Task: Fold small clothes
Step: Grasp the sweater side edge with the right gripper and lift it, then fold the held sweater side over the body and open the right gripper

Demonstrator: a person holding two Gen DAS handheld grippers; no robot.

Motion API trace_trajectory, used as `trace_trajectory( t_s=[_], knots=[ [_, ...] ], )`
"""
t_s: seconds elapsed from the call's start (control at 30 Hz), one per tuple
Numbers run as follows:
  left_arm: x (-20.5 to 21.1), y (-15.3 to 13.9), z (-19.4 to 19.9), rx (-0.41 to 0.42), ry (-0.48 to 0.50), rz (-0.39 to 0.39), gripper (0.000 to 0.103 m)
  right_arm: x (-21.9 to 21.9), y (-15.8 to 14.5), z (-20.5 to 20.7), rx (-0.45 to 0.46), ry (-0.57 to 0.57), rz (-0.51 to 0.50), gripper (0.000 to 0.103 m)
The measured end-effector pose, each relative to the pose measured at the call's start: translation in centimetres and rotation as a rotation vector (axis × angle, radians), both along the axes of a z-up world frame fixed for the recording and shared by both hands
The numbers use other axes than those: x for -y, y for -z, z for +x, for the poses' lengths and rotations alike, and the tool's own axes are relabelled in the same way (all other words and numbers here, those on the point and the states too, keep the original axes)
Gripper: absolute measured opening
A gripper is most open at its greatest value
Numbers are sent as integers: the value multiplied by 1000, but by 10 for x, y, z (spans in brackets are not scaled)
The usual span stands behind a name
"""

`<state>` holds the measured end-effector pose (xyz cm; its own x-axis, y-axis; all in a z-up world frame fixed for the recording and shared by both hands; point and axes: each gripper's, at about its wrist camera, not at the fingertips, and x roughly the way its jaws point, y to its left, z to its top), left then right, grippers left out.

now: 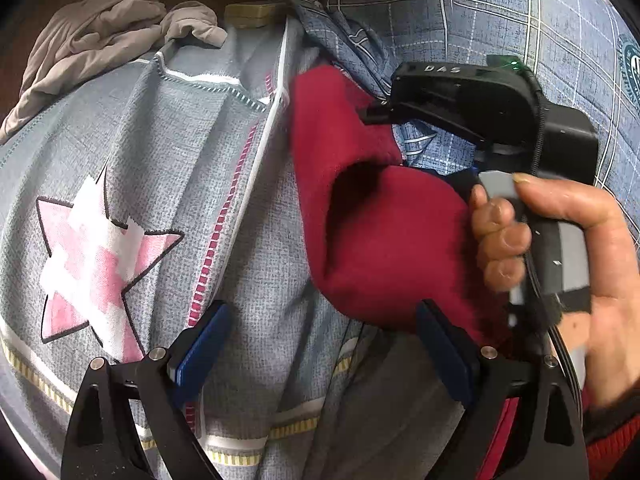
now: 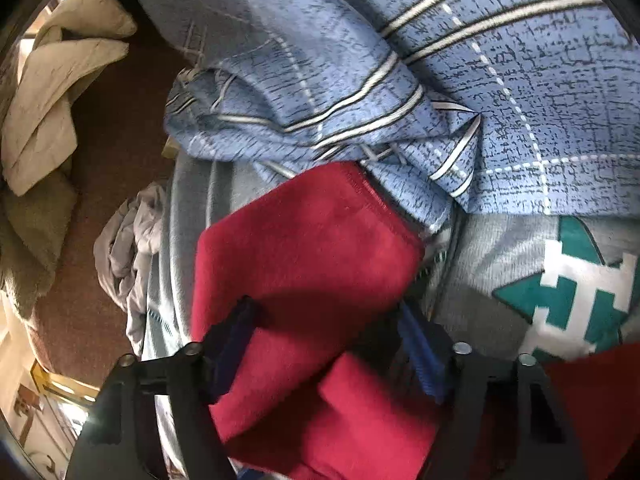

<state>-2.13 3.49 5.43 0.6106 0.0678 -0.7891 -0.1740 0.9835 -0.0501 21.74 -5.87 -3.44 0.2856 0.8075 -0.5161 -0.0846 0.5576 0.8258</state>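
A small red fleece garment [image 1: 360, 216] lies folded on a grey bedsheet [image 1: 160, 160] with a pink star print. My left gripper [image 1: 320, 336] is open, its blue pads [image 1: 204, 340] apart just above the sheet, the red garment's lower edge by the right pad. My right gripper, a black device held in a hand [image 1: 560, 240], reaches over the garment from the right. In the right wrist view the right gripper [image 2: 328, 340] stands open with the red garment [image 2: 304, 248] lying between and under its blue pads [image 2: 420, 352].
A blue plaid quilt [image 1: 480, 12] is bunched behind the garment, also in the right wrist view [image 2: 400, 80]. A crumpled beige-grey garment [image 1: 100, 32] lies at the sheet's far left edge. Brown floor [image 2: 108, 160] and beige cushions [image 2: 48, 100] lie beyond the bed.
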Motion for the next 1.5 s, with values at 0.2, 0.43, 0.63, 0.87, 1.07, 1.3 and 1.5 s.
trace_trajectory(
  t_s=[0.2, 0.43, 0.63, 0.87, 1.07, 1.3, 1.5],
  knots=[
    [2, -1, 3, -1, 9, 4, 92, -1, -2, 4, 38, 23, -54, 15],
    [0, 0, 6, 3, 6, -7, 92, 35, -63, -39, 219, 93, -114, 7],
    [-2, -2, 4, 2, 1, -30, 92, 91, -131, -114, 380, 197, -156, 4],
    [8, -7, -5, 23, 33, -13, 92, 183, -165, -204, 425, 428, -340, 4],
    [25, -3, -7, 18, 57, 20, 92, 266, -126, -254, 278, 603, -455, 4],
    [48, -7, -19, 66, 131, 46, 92, 297, -81, -268, 130, 628, -651, 4],
    [66, -5, -21, 76, 195, 44, 92, 312, -78, -289, 107, 672, -659, 4]
  ],
)
